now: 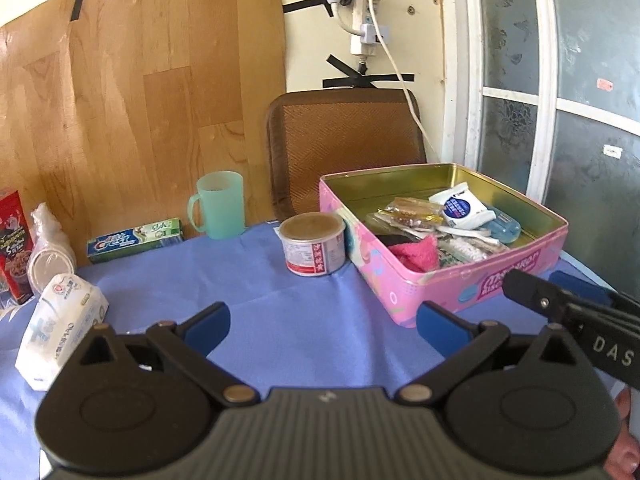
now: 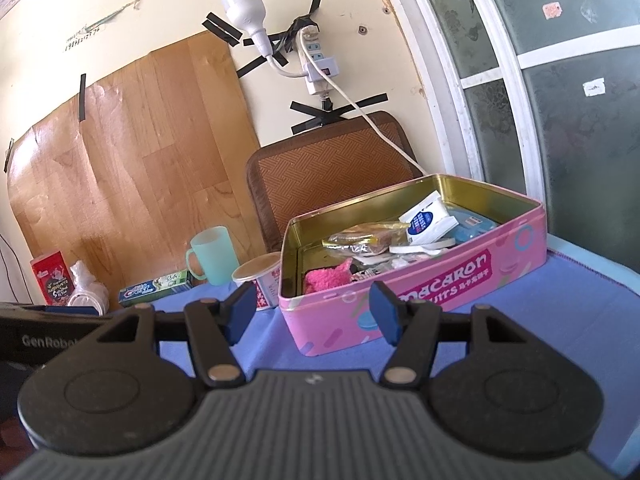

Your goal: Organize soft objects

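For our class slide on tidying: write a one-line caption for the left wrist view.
Open left gripper hovers over a blue cloth, facing a pink tin filled with small items.

The red snack box (image 1: 12, 248) is cut off at the left edge. The fuzzy pink cloth (image 2: 326, 278) sits half hidden behind the pink tin box's (image 2: 420, 296) wall. The small words on the white packet (image 1: 462, 208) are too tiny to read.

**A:** what's behind the brown chair back (image 1: 344, 144)?

**B:** cream wall (image 2: 168, 12). Wood-look panel (image 1: 140, 92) taped left of it, bulb (image 2: 244, 4) and power strip (image 2: 318, 64) taped above, frosted white-framed window (image 1: 560, 80) to its right, daylit.
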`<state>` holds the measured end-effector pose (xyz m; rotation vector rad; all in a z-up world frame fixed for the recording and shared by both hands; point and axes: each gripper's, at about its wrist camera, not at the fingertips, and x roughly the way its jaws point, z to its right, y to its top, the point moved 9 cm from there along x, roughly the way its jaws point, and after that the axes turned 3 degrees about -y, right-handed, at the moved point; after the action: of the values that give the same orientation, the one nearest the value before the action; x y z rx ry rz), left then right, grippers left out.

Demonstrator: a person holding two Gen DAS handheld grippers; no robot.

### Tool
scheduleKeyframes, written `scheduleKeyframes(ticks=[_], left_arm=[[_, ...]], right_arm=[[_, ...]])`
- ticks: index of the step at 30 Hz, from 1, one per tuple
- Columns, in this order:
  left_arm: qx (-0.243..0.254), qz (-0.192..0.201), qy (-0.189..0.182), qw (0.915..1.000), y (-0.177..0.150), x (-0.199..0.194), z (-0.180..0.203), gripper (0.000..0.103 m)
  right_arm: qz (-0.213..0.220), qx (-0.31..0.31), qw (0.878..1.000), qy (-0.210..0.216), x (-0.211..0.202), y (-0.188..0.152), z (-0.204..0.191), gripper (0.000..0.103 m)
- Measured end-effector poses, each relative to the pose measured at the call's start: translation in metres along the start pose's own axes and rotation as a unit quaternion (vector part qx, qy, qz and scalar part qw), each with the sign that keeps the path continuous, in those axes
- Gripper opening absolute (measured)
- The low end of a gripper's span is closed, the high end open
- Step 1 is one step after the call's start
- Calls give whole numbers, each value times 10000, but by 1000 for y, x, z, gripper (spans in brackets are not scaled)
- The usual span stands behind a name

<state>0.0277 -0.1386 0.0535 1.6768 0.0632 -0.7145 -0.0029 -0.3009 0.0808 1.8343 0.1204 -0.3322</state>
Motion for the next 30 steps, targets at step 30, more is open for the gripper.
scheduleKeyframes(ticks=[30], left_arm=[[139,14,226,9996,5,-2,5,103]], right_arm=[[14,4,10000,-1,0,1,1,65]])
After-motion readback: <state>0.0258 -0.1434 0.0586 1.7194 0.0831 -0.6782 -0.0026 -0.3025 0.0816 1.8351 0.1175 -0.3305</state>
